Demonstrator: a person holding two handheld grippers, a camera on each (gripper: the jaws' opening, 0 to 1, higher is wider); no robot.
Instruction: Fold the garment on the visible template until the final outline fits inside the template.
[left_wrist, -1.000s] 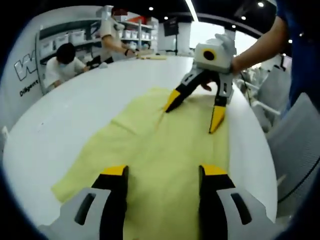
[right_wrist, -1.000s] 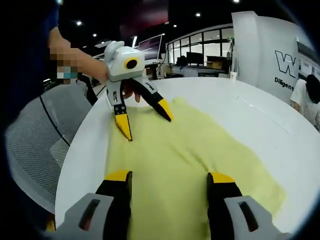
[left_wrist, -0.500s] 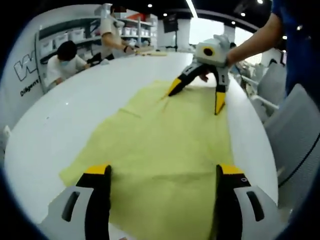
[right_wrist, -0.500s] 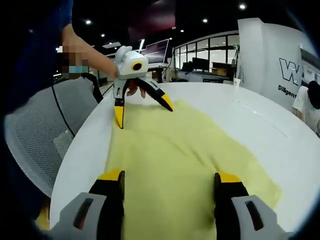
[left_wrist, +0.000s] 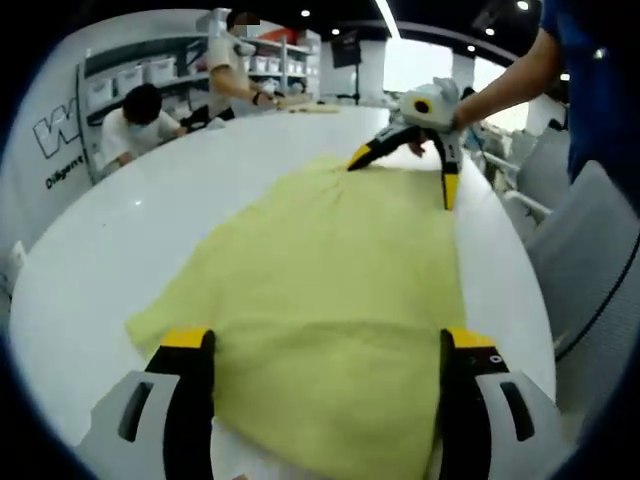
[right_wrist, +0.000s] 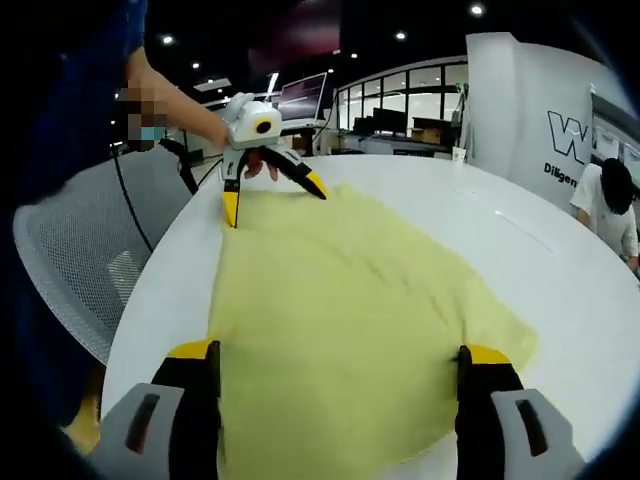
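Open-plan office or lab: storage shelves (left_wrist: 150, 70), monitor (right_wrist: 304, 98), mesh chair (right_wrist: 95, 260).

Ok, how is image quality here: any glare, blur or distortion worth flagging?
Left gripper view: fisheye bends the white table; bright windows behind wash out; yellow garment evenly lit. Right gripper view: same curvature, ceiling spots flare, garment soft but readable.

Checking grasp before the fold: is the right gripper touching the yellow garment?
Cannot tell. In the left gripper view the right gripper has open jaws with tips at the yellow garment edge, contact unclear.
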